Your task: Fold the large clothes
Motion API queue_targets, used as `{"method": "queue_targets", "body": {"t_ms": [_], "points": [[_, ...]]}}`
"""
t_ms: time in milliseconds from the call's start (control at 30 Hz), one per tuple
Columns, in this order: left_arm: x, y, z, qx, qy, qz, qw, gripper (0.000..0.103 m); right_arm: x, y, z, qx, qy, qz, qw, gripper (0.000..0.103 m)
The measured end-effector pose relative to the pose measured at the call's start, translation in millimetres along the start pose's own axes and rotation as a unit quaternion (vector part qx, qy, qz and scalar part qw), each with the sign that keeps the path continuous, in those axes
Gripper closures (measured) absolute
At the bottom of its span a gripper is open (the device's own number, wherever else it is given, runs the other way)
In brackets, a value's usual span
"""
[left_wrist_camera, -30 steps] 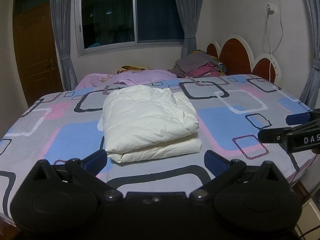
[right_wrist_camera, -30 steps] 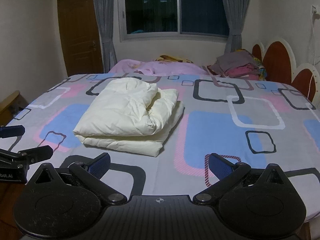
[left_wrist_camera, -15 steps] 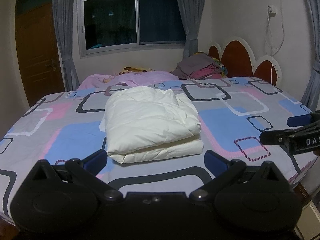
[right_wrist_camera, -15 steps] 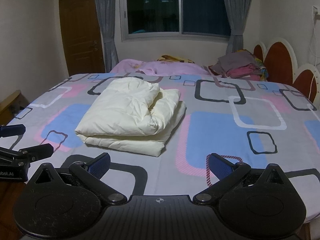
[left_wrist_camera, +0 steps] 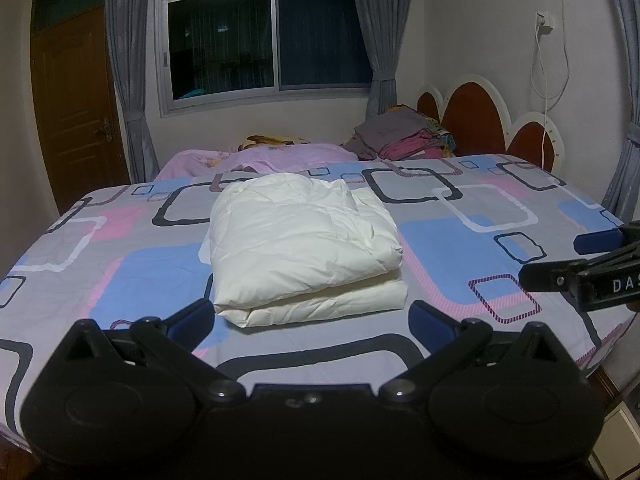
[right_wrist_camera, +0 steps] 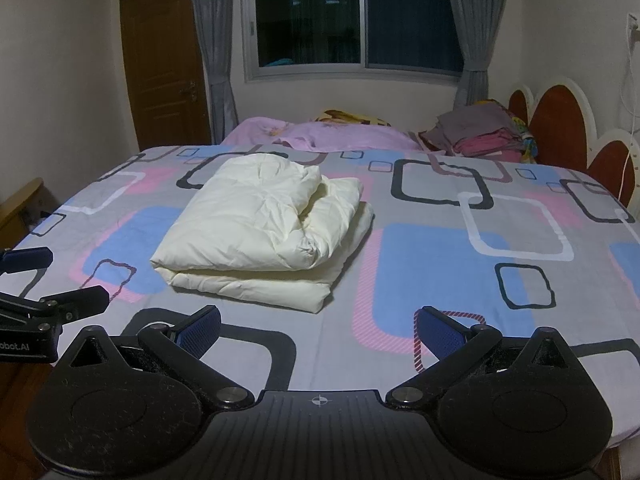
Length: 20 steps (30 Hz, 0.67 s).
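Bed (left_wrist_camera: 460,352), covered by a sheet printed with grey, blue and pink rounded squares, fills the middle of both wrist views. Behind it stand a dark window (left_wrist_camera: 264,36) flanked by grey curtains (left_wrist_camera: 128,80), a brown wooden door (left_wrist_camera: 76,108) and a scalloped red headboard (left_wrist_camera: 476,120). A pink blanket (left_wrist_camera: 280,156) lies along the far edge of the bed, and a stack of folded clothes (left_wrist_camera: 396,136) sits at the far corner beside the headboard. The cream padded garment (left_wrist_camera: 304,244) lies folded into a thick rectangular bundle near the centre of the sheet, its upper layer doubled over a flatter lower one; in the right wrist view the same bundle (right_wrist_camera: 264,232) lies left of centre. Nothing touches it. Left gripper (left_wrist_camera: 310,318) is held above the near edge of the bed, its blue-padded fingers spread wide and empty, the bundle just beyond them. Right gripper (right_wrist_camera: 318,324) is likewise spread wide and empty, held to the right of the bundle. Each gripper appears at the side margin of the other's view. A white cable (left_wrist_camera: 548,64) hangs from a wall socket above the headboard.
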<state>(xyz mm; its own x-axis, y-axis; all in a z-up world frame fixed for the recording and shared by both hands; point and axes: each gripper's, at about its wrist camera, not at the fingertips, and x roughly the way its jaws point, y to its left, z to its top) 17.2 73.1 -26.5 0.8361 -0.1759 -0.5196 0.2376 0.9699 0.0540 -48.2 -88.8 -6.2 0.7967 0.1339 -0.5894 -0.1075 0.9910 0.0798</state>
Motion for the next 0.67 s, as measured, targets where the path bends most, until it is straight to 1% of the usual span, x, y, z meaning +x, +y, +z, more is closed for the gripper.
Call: {"method": "queue_targets", "body": {"t_ms": [500,667], "points": [[0.5,-1.8,-1.2,0.003,-0.010,-0.018,0.9998,0.000,0.4,-1.2,-0.4,0.000,0.001,0.000,1.000,0.000],[1.4,-6.0,-1.2,0.007,-0.005,-0.017,0.9998,0.000,0.7,-1.0,-0.3,-0.001,-0.001,0.002,1.000,0.000]]}}
